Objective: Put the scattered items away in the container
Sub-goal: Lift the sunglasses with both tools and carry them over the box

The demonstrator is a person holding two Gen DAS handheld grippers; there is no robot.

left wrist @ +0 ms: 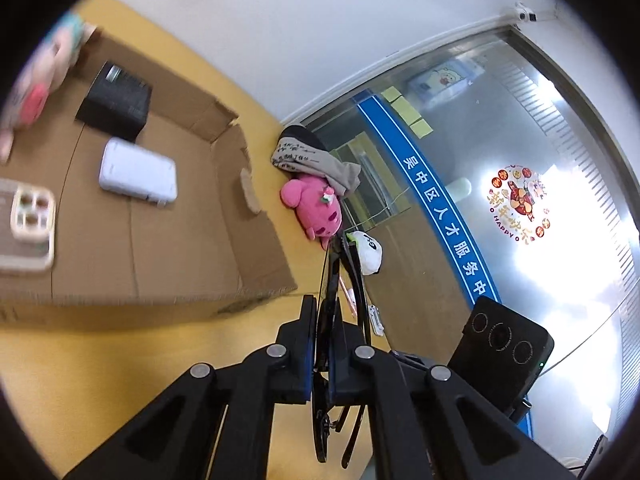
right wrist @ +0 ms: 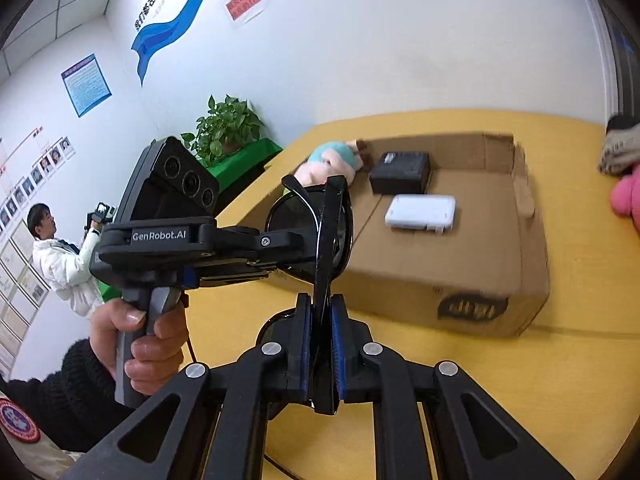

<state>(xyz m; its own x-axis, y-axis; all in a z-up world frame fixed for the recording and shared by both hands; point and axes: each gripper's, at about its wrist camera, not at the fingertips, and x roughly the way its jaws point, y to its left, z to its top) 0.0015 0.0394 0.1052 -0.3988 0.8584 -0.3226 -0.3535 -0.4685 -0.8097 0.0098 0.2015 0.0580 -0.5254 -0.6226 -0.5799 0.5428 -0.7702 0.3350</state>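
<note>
Holding black sunglasses (right wrist: 320, 232) between both tools, above the yellow table (right wrist: 520, 380), just near of the open cardboard box (right wrist: 460, 280). Long axis runs near to far, one lens edge-on. Right gripper (right wrist: 320, 320) clamped on the folded temple arm, angled down. Left gripper (left wrist: 323, 320) clamped on the frame; in the right view it comes in level from the left, hand (right wrist: 136, 336) wrapped round its handle.

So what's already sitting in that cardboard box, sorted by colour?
Black: 1, the black box
White: 1, the white case
Cream: 1, the phone case
Pink and teal: 1, the plush toy at the box's far corner
Total: 4 in the cardboard box
</note>
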